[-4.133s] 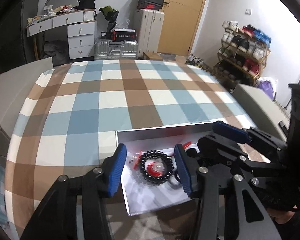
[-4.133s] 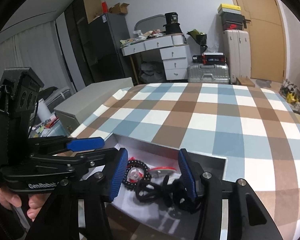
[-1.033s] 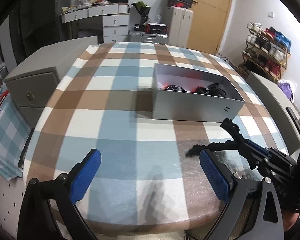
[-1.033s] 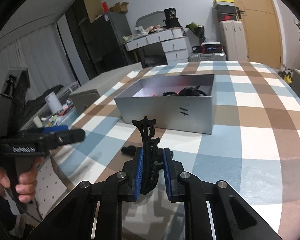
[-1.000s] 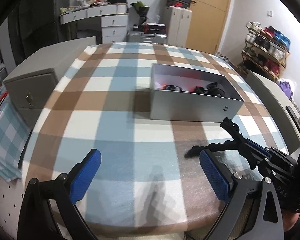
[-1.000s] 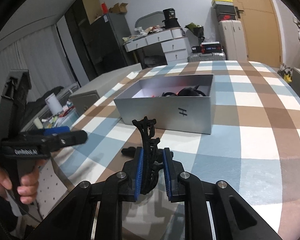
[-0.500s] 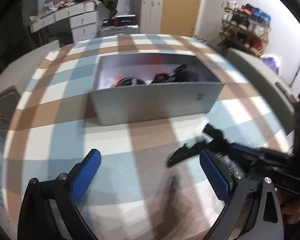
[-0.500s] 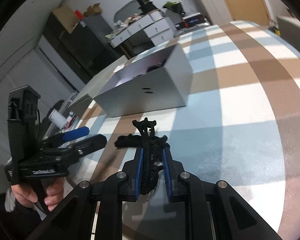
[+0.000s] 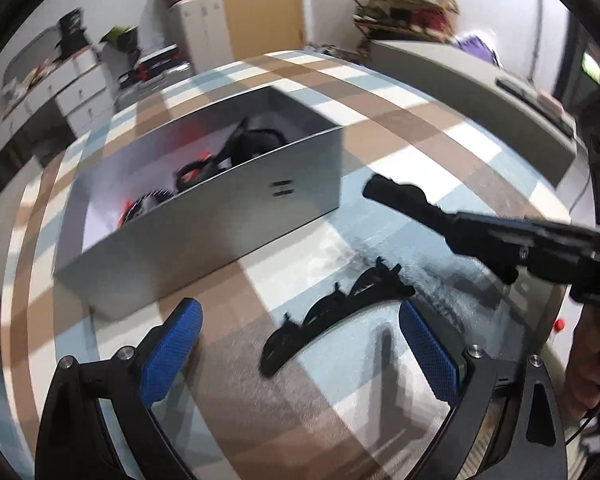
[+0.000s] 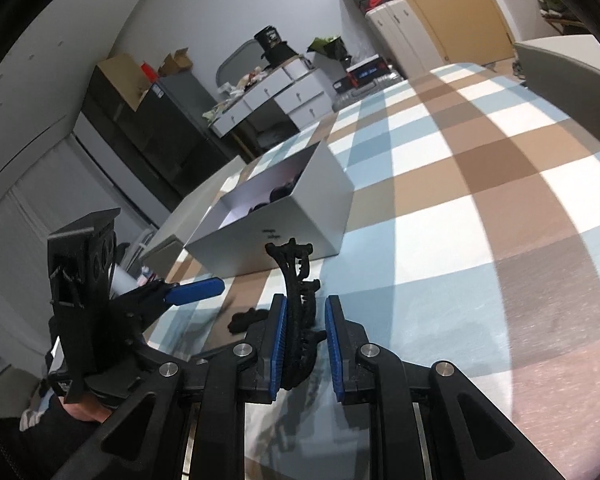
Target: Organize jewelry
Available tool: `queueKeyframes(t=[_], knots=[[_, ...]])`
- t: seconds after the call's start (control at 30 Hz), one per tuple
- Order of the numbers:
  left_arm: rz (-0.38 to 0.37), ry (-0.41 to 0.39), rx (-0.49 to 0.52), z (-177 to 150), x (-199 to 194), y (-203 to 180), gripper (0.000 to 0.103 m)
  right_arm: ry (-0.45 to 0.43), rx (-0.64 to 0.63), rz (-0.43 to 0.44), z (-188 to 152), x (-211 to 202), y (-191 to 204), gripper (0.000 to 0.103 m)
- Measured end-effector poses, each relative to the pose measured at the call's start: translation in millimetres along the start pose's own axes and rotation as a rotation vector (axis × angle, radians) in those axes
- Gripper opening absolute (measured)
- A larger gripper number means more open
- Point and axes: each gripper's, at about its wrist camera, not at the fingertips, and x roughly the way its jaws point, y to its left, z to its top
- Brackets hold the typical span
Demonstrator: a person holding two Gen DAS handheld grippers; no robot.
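A black branched jewelry stand [image 10: 298, 300] stands between the blue pads of my right gripper [image 10: 305, 346]; a gap shows on its right side. In the left wrist view its tip [image 9: 396, 192] sticks out from that gripper and a black piece or shadow [image 9: 332, 312] lies on the table. My left gripper [image 9: 296, 346] is open and empty just above it. The grey box [image 9: 204, 220] holds black and red jewelry [image 9: 204, 168] and also shows in the right wrist view [image 10: 284, 220].
The checked tablecloth [image 10: 480, 184] covers the table. A grey cabinet [image 9: 460, 76] stands at the right. Drawers and suitcases [image 10: 292, 96] line the far wall.
Both grippers moved closer to the table and tilted. The right gripper's pads have spread a little around the stand. The left gripper has come over the black piece.
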Motion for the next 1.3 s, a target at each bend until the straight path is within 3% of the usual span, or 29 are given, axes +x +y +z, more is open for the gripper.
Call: queueKeyframes(t=[0.2, 0.27, 0.3, 0.43, 0.47, 0.8, 0.97, 1.1, 1.3], knots=[[-0.032, 0.063, 0.095, 4, 6, -10, 0.077, -0.004, -0.006, -0.005, 0, -3, -1, 0.018], [-0.108, 0.093, 0.066, 5, 6, -6, 0.055, 0.001, -0.01, -0.005, -1, -1, 0, 0.018], [-0.138, 0.104, 0.046, 5, 5, -4, 0.052, 0.004, -0.01, -0.005, -1, -1, 0, 0.018], [-0.148, 0.106, 0.07, 2, -2, -10, 0.017, -0.009, -0.011, -0.008, 0, -3, -1, 0.018], [-0.146, 0.11, 0.073, 1, -3, -12, 0.014, -0.015, -0.009, -0.008, 0, -4, -1, 0.018], [-0.113, 0.07, 0.02, -9, -11, -3, 0.014, -0.06, -0.031, -0.001, 1, -11, 3, 0.018], [-0.132, -0.035, -0.101, -13, -43, 17, 0.014, -0.092, -0.045, 0.012, 7, -15, 12, 0.018], [-0.104, -0.124, -0.152, -7, -75, 31, 0.014, -0.108, -0.1, 0.019, 18, -15, 28, 0.018], [-0.012, -0.14, -0.212, 6, -80, 56, 0.014, -0.096, -0.162, 0.068, 41, 0, 49, 0.018]])
